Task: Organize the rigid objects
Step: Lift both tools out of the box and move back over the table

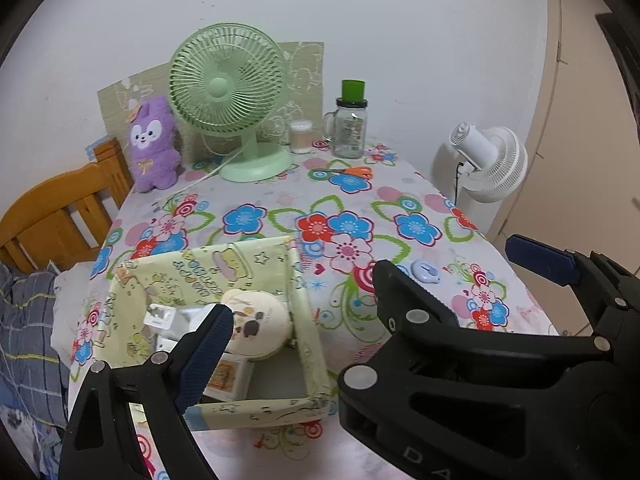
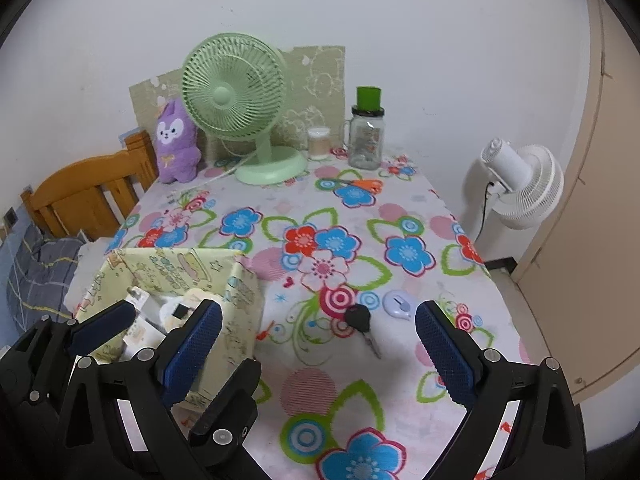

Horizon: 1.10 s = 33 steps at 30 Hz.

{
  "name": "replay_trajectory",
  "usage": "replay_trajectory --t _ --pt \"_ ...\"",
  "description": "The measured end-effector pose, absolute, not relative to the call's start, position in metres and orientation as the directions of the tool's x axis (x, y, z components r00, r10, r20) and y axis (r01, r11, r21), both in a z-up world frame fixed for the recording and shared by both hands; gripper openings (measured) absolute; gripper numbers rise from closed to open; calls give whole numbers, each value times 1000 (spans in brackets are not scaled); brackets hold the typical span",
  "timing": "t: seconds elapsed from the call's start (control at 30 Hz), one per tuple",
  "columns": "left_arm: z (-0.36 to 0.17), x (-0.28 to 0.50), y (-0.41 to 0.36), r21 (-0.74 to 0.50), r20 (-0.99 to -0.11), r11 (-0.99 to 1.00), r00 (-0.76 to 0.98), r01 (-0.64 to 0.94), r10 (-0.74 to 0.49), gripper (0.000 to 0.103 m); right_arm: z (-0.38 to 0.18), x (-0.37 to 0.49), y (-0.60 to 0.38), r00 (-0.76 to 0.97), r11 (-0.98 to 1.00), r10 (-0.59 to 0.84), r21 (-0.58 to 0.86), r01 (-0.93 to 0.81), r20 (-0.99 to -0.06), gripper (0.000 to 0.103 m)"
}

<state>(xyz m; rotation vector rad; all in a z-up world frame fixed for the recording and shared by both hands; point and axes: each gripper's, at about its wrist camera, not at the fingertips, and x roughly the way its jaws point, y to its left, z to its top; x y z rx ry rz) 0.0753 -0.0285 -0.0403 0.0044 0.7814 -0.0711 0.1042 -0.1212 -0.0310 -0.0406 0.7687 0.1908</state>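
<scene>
A pale green patterned box [image 1: 308, 312] [image 2: 244, 296] sits at the table's front left, holding a round cream case [image 1: 260, 324] and white adapters [image 1: 160, 316]. My left gripper [image 1: 368, 300] is open and empty, one finger over the box, the other hidden behind the right gripper's body. My right gripper [image 2: 320, 344] is open and empty, low over the table. A black-headed car key [image 2: 362, 326] lies between its fingers, right of the box. A small pale blue round hook [image 2: 397, 304] [image 1: 426, 271] lies just beyond the key.
At the back stand a green desk fan [image 1: 228, 92] [image 2: 236, 96], a purple plush [image 1: 154, 144], a small cotton-swab jar [image 1: 301, 136], a glass jar with green lid [image 1: 351, 124] and orange scissors [image 1: 352, 171]. A white floor fan [image 2: 524, 184] stands right, a wooden headboard [image 1: 60, 216] left.
</scene>
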Motion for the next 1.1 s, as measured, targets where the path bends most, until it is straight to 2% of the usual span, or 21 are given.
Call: replay_trajectory --t 0.77,0.93,1.1 --pt "-53 92 -78 -18 -720 988 684 153 -119 93 -44 113 -171 719 991 109 23 -129 -687 99" --pt "-60 97 -88 -18 -728 987 674 160 -123 87 -53 117 -180 712 993 101 29 -113 -695 99" --pt "-66 101 -96 -13 -726 987 677 163 -121 86 -60 121 -188 709 993 107 45 -106 -697 98"
